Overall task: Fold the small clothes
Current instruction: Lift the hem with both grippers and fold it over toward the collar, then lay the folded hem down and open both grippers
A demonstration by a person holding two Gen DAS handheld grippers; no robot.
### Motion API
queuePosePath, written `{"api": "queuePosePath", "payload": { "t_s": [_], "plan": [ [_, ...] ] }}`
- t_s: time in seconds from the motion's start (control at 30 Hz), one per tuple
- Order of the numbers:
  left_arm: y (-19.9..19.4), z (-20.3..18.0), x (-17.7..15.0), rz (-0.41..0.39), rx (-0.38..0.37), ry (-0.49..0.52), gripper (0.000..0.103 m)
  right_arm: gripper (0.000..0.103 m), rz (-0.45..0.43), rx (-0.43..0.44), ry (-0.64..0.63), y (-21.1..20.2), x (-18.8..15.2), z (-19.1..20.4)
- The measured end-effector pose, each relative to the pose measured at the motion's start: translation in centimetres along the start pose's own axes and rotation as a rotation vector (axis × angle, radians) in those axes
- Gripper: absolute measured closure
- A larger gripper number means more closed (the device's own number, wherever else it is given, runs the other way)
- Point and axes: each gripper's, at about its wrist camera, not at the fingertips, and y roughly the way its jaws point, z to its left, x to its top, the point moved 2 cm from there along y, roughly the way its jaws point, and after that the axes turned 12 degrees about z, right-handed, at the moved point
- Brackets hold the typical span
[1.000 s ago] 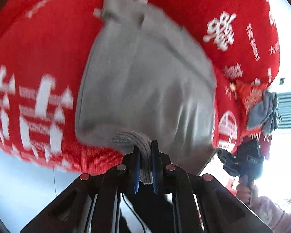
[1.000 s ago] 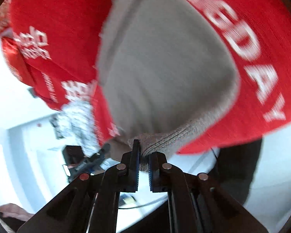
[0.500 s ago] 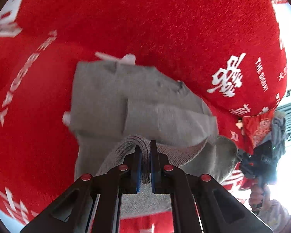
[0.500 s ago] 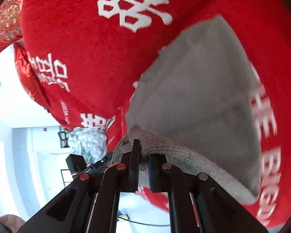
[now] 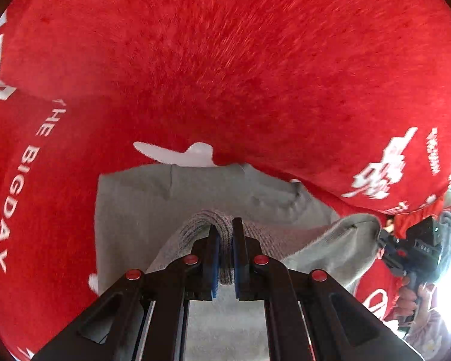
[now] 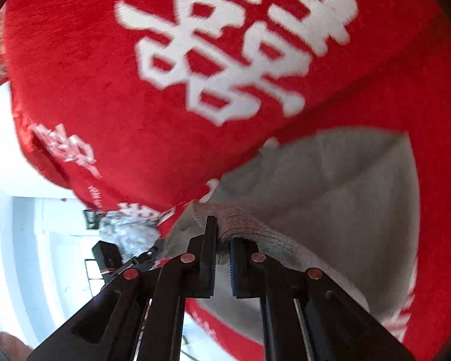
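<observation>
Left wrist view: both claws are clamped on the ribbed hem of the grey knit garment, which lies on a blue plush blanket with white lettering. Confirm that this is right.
Not quite: the plush blanket with white lettering is red, not blue, as the left wrist view shows. The rest holds: the left claw and the right claw are each clamped on the ribbed hem of the grey knit garment.

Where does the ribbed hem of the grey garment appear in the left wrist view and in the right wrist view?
Left wrist view: the ribbed hem sits low at centre, pinched in the left tool.
Right wrist view: the ribbed hem sits low at centre, pinched in the right tool.
Shared landmark: the red cloth with white print, under the grey garment in both views.
</observation>
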Motion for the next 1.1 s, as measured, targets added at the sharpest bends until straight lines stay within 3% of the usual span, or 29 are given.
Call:
{"api": "queuePosePath", "payload": {
  "t_s": [0.17,0.3,0.43,0.57,0.6,0.7,0.73,0.9,1.0,1.07,1.1],
  "plan": [
    [5.2,0.2,1.8,0.063,0.131,-0.002,0.095,0.095,0.042,-0.094,0.066,3.2,3.8,-3.2],
    [7.7,1.4,2.5,0.093,0.166,-0.075,0.090,0.095,0.049,-0.128,0.118,4.8,4.8,-5.7],
    [7.4,1.3,2.8,0.098,0.176,-0.077,0.090,0.093,0.034,-0.133,0.171,5.0,5.0,-7.0],
    [5.3,0.1,2.5,0.047,0.260,-0.022,0.090,0.091,0.015,-0.135,0.161,4.2,4.9,-6.5],
    [4.8,-0.2,2.5,0.031,0.283,-0.005,0.090,0.086,0.016,-0.143,0.150,3.9,4.9,-6.3],
    [3.8,-0.5,2.6,0.021,0.303,0.019,0.090,0.042,-0.030,-0.205,0.117,2.5,5.1,-5.5],
    [3.7,-0.5,2.5,0.028,0.314,0.023,0.090,0.041,-0.049,-0.210,0.110,1.8,5.2,-5.4],
    [3.4,0.3,1.7,0.037,0.316,0.015,0.090,0.041,-0.028,-0.295,0.073,0.6,5.0,-5.1],
    [3.1,0.3,1.0,0.039,0.259,0.003,0.090,0.042,-0.009,-0.354,0.039,0.7,4.2,-4.9],
    [3.8,-0.4,0.6,0.069,0.271,0.050,0.090,0.052,0.001,-0.354,-0.003,0.9,3.6,-4.1],
    [4.5,-0.9,0.4,0.084,0.294,0.072,0.090,0.066,0.018,-0.354,-0.027,1.4,3.2,-3.6]
  ]
}}
